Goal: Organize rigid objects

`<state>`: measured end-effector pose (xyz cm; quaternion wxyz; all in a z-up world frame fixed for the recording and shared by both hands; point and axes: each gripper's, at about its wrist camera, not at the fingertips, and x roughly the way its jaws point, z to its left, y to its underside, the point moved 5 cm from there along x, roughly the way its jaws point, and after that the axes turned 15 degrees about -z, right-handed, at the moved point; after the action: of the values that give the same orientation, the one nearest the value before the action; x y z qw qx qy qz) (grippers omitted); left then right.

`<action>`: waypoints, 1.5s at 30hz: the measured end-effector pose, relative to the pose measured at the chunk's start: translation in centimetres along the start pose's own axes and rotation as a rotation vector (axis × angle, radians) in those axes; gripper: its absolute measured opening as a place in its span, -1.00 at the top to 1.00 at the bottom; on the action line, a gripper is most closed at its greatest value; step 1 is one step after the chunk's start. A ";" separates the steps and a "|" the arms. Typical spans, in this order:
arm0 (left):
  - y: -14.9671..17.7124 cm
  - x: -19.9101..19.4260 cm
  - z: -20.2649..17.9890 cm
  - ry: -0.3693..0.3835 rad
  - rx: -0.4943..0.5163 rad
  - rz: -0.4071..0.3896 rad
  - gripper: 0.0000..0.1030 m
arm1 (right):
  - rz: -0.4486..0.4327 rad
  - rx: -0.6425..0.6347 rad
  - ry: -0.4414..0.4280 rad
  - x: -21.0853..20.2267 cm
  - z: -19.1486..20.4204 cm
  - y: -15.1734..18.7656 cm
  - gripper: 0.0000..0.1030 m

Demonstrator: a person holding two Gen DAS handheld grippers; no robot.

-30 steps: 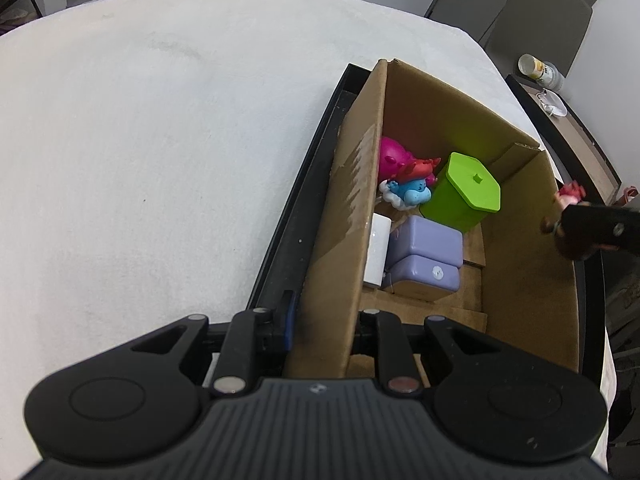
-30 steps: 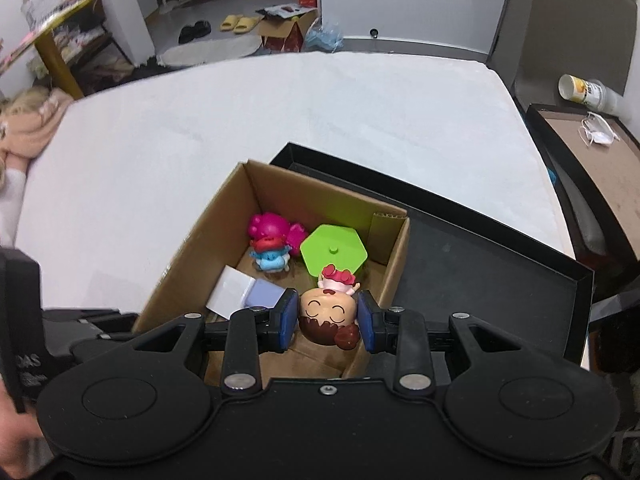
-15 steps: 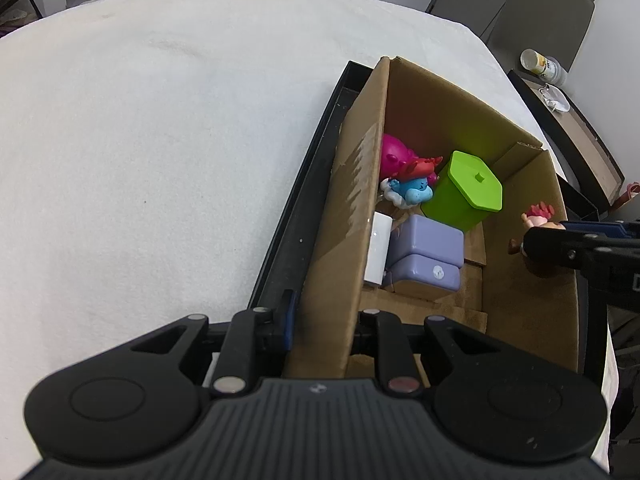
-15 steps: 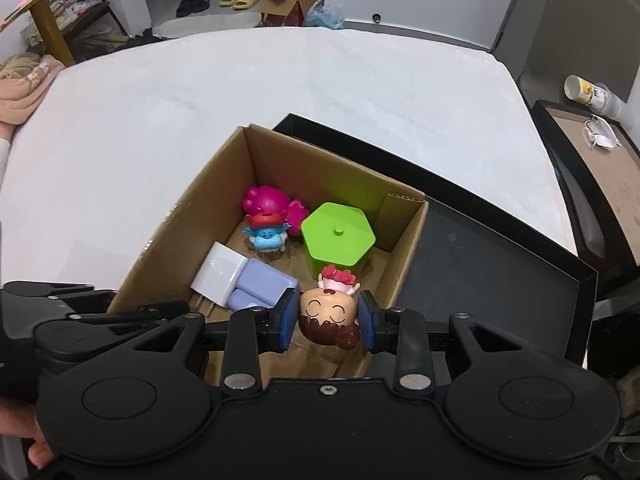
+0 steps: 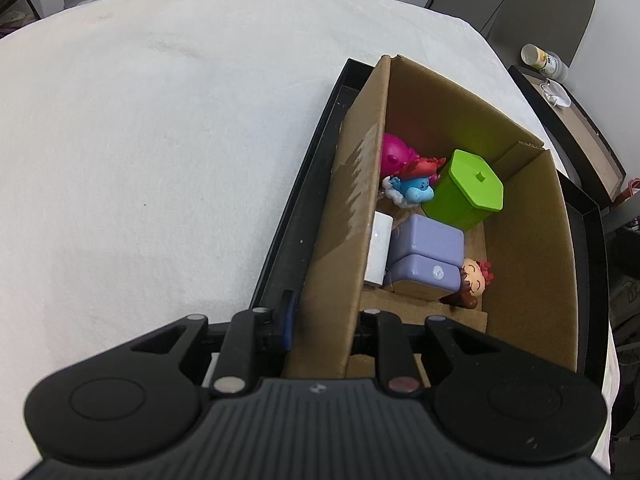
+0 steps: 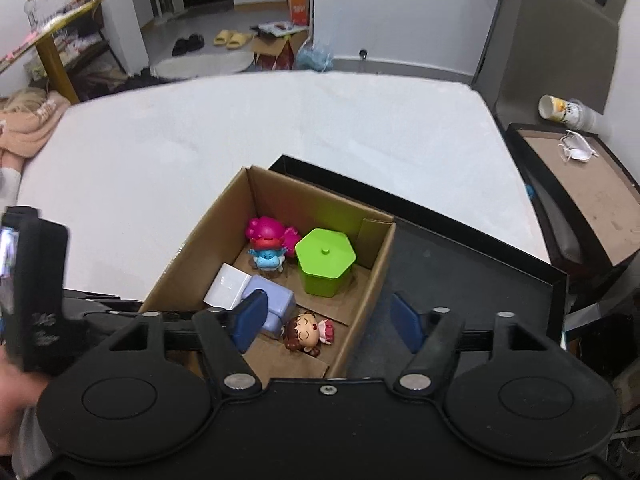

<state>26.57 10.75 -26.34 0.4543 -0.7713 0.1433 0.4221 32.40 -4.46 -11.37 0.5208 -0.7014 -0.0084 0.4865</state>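
while the left gripper [image 5: 322,320] is clamped on the near side wall of the cardboard box [image 5: 532,248], holding it steady, the right gripper [image 6: 325,316] hangs above the box's near end with its jaws just opened and nothing between them. the doll [image 6: 306,330] it let go of now lies on its side on the box floor, at the near end, touching the purple case [image 6: 268,304]; from the left wrist view the doll [image 5: 474,280] is tucked against that case's corner.

further in, a white block [image 6: 227,285] leans against the left wall beside the purple case. beyond them a blue figure [image 6: 268,258] with red hair stands just in front of a pink toy [image 6: 266,230], and a green hexagonal tub [image 6: 325,260] sits toward the far right corner. the box rests on a black tray [image 6: 460,272], which lies on a white cloth-covered table [image 6: 280,128].

the main risk, as i judge it, lies with the box itself: the left grip is on thin cardboard, so a tug or twist there could bend the wall or drag the box across the tray and tumble the standing figures. the right gripper's blue pads hang close to the box rim, and a careless pull back could catch the edge. the doll looks settled, though it lies loose on an uneven flap.
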 end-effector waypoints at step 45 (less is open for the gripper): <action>0.4 -26.7 -8.9 0.249 0.429 -0.272 -0.48 | -0.240 0.380 0.322 -21.2 -5.1 7.0 -1.00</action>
<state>14.87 -1.07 -3.69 0.6385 -0.7156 0.1793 0.2193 21.29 -22.40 -2.34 0.6916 -0.6535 0.0826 0.2963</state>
